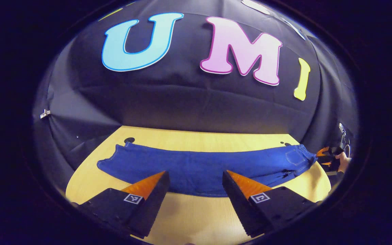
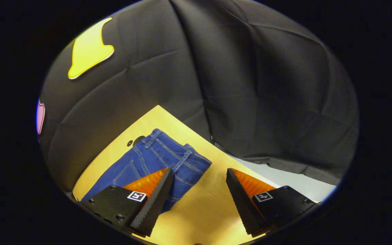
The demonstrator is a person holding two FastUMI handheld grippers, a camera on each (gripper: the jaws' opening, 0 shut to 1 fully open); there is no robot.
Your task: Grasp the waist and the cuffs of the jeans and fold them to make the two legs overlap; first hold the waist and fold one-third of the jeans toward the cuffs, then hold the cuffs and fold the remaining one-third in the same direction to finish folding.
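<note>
Hidden/cut off: in the left gripper view our own 2 fingers cover part of the jeans' near edge; in the right gripper view our left finger overlaps the denim below the waist, legs run out of sight bottom-left.
Hard to tell: whether the legs lie one on the other; we can't say from either view. Dark mark on the denim near the waist in the left gripper view, too small to make out.
Jeans: blue, lying flat & stretched lengthwise across the table; cuffs at left, waist w/ back pocket at right in the left gripper view.
Left gripper: fingers apart, nothing btwn them, hovering just short of the jeans' near edge, mid-length.
Right gripper: fingers apart, bare tabletop btwn them, just beside the waist corner. We see it also at the far right of the left gripper view, a hand behind it, tips next to the waist end.
Around: 2 small dark spots on the table by the far edge; black cloth wall behind; metal clip on the cloth at left; pale floor strip past the table's edge.
</note>
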